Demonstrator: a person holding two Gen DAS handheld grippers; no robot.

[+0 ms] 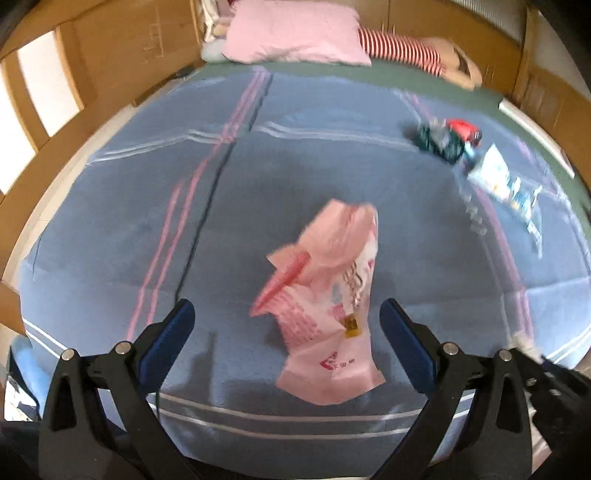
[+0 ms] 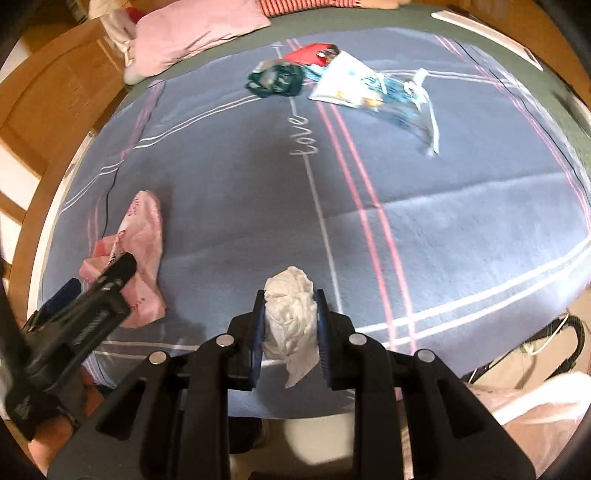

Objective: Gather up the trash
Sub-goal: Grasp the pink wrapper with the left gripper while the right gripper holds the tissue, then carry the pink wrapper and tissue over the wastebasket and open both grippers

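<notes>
On the bed, spread with a blue blanket crossed by pink and white stripes, several pieces of trash lie scattered. The left gripper hangs above the near part of the blanket with its jaws wide apart and nothing pressed between them; a crumpled pink plastic bag lies flat on the blanket in the gap between them, touching neither pad as far as the left wrist view shows. The right gripper has its jaws drawn narrow on a crumpled white tissue, both blue pads pressing its sides, with a loose tail of it hanging below. Farther up the bed, well apart from both grippers, a dark green wrapper, a red packet and a white and blue printed bag sit close together. A pink pillow rests at the head of the bed, beside a wooden wall panel.
</notes>
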